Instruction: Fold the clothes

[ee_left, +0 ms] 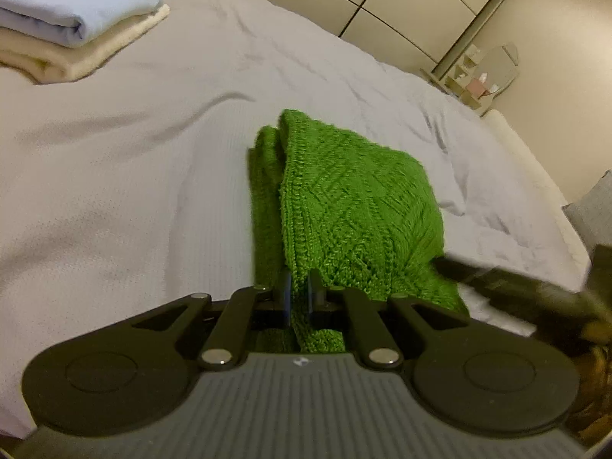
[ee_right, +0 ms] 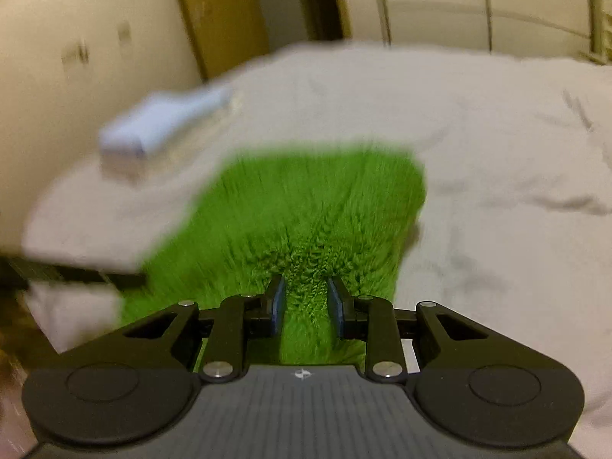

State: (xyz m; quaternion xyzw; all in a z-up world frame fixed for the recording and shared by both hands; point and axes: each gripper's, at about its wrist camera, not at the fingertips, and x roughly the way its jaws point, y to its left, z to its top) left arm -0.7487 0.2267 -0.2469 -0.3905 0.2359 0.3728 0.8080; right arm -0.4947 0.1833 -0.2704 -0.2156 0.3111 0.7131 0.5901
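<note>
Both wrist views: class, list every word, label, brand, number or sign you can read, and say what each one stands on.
No readable words or numbers in either view.
Left gripper, on its grey body: a small white emblem, a symbol without letters.
Right gripper: the same kind of emblem, also without letters.
Items on the far shelf: too small to read.
Green knit and folded stack: no labels visible.

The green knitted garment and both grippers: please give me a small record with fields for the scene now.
surface: bed cover, pale and wrinkled
garment: green knitted garment, partly folded, lifted at its near edge
left gripper: shut on the garment's edge
right gripper: jaws parted, garment between them, grip unclear from the blurred view
finished pile: light blue folded cloth on top of cream folded cloth, far left corner
</note>
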